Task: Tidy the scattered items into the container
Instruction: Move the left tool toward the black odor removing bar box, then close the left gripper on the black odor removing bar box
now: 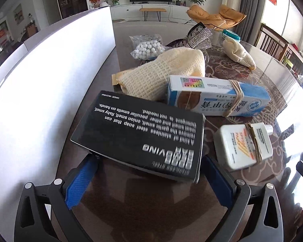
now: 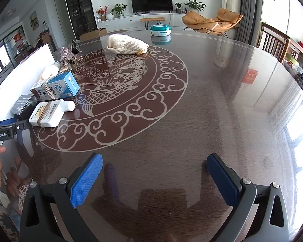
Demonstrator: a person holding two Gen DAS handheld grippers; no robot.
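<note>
In the left wrist view a black box with white print (image 1: 139,135) lies between my left gripper's (image 1: 149,177) open blue pads, not clamped. Beyond it lie a knitted cream mitt (image 1: 165,74), a blue-white carton with rubber bands (image 1: 216,96), a white banded bottle (image 1: 244,145), a bag of white balls (image 1: 149,49) and a second mitt (image 1: 238,52). The white container wall (image 1: 50,80) stands at left. My right gripper (image 2: 153,179) is open and empty over bare table; the carton (image 2: 58,86), bottle (image 2: 50,113) and mitt (image 2: 127,44) show there.
A teal round tin (image 2: 160,29) sits at the table's far edge. A sparkly silver item (image 1: 196,38) lies behind the mitt. The glass-topped table (image 2: 192,111) has a carved fish pattern. Wooden chairs (image 2: 276,40) stand at right.
</note>
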